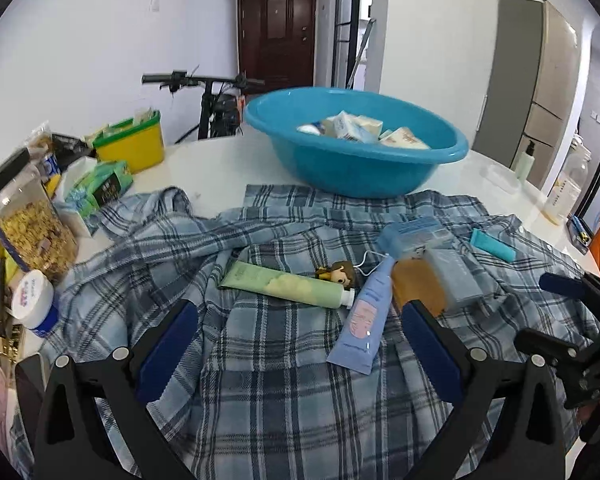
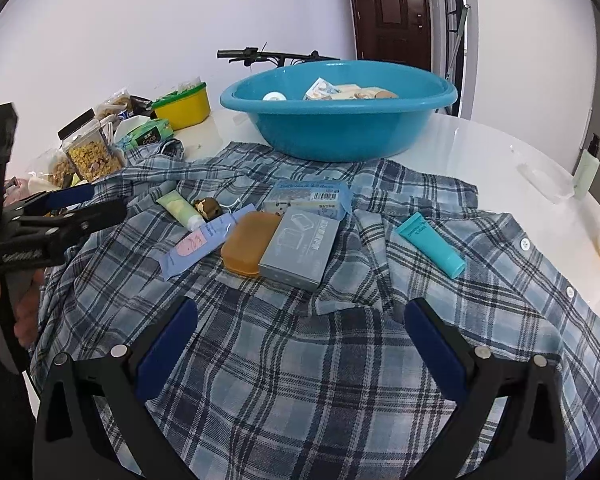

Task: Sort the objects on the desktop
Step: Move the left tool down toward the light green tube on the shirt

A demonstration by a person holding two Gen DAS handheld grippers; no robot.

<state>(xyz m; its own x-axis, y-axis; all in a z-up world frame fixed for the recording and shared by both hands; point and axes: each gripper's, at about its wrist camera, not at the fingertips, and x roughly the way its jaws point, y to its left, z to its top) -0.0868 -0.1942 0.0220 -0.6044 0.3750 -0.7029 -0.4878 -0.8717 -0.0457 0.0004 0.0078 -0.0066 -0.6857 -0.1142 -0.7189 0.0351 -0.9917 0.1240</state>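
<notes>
Several small boxes are already lying in the blue basin (image 2: pixel 340 120) toward the table's far edge, while tubes, a soap bar and two boxes are still waiting on the plaid shirt (image 2: pixel 300 360) spread across the table's near half. The lilac tube (image 1: pixel 364 316), flattened and pink-labelled, is lying near the shirt's middle. The left gripper (image 1: pixel 300 344) and right gripper (image 2: pixel 300 336) are both hovering wide open, gripping nothing.

left gripper (image 1: pixel 300 328) hovering, jaws spread, over plaid shirt (image 1: pixel 260 380) | green tube (image 1: pixel 284 282) and lilac tube (image 1: pixel 366 312) lying between fingers | blue basin (image 1: pixel 352 160) sitting beyond, holding small boxes
</notes>
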